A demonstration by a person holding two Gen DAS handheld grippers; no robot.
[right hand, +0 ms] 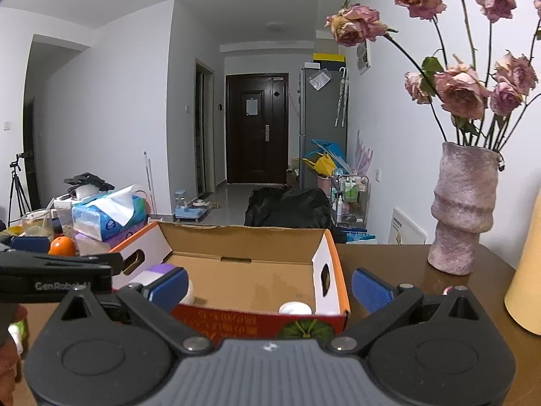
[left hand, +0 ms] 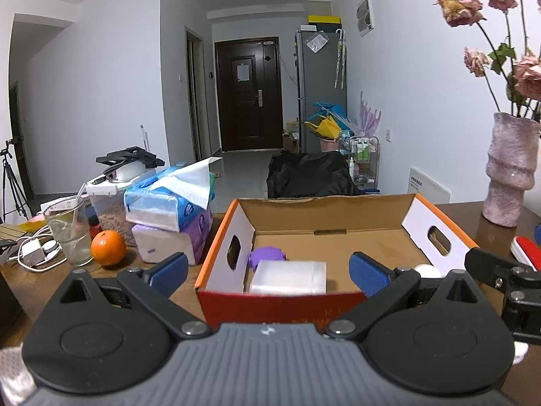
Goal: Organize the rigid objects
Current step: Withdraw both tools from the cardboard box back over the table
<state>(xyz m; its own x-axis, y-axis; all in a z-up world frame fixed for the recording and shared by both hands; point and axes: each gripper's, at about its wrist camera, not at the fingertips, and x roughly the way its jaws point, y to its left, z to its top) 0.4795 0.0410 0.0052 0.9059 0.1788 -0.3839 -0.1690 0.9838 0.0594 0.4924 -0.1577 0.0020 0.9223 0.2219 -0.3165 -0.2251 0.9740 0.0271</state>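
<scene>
An open cardboard box [left hand: 338, 237] with orange rims and a red front stands on the brown table; it also shows in the right wrist view [right hand: 243, 270]. Inside lie a white translucent container [left hand: 289, 277], a purple lid-like thing [left hand: 267, 255] and a white round object [left hand: 429, 270], which shows as a white cap in the right wrist view [right hand: 295, 308]. My left gripper [left hand: 268, 272] is open and empty in front of the box. My right gripper [right hand: 270, 284] is open and empty at the box's front right corner.
Left of the box are tissue packs [left hand: 169, 203], an orange [left hand: 108, 248], a glass [left hand: 69, 230] and cables. A pink vase [right hand: 463, 209] with dried roses stands at the back right. A red and white object [left hand: 525, 247] lies right of the box. A yellow cylinder [right hand: 527, 270] stands far right.
</scene>
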